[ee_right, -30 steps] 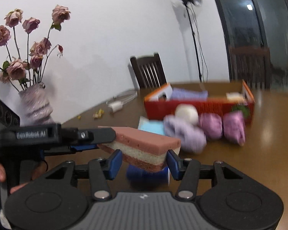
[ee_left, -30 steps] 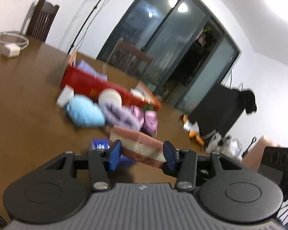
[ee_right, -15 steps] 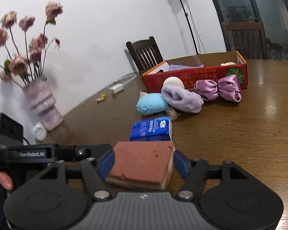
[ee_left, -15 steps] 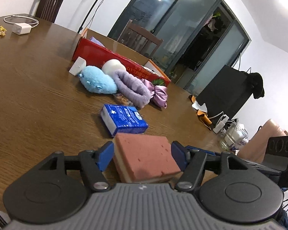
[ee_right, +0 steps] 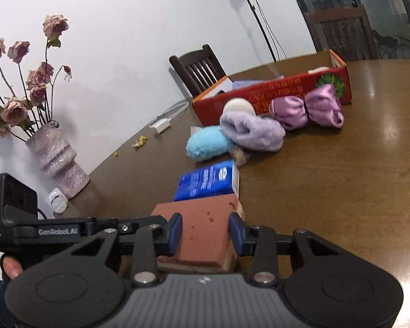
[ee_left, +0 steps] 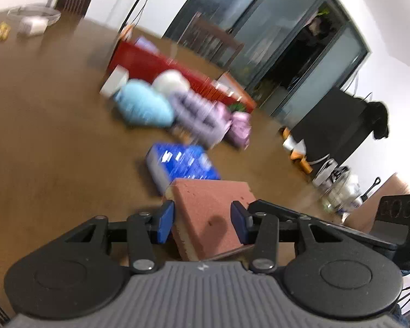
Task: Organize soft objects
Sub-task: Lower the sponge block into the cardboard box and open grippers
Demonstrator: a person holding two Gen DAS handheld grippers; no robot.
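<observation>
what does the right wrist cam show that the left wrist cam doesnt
Only the right wrist view: a vase of dried roses and a thumb on the left gripper's handle.

Only the left wrist view: the black cabinet and clutter beyond the table.

Both: the pink sponge with jaws closed on it, having just been closing; the blue tissue pack, blue plush, lilac cloth, purple bow, red box and wooden table.

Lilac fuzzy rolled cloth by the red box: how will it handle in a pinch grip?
The lilac fuzzy rolled cloth looks soft and slumped, so probably floppy and light. Its loose roll may unfurl when lifted. The fuzzy nap should resist slipping; it leans on the pale blue plush, which may shift.
</observation>
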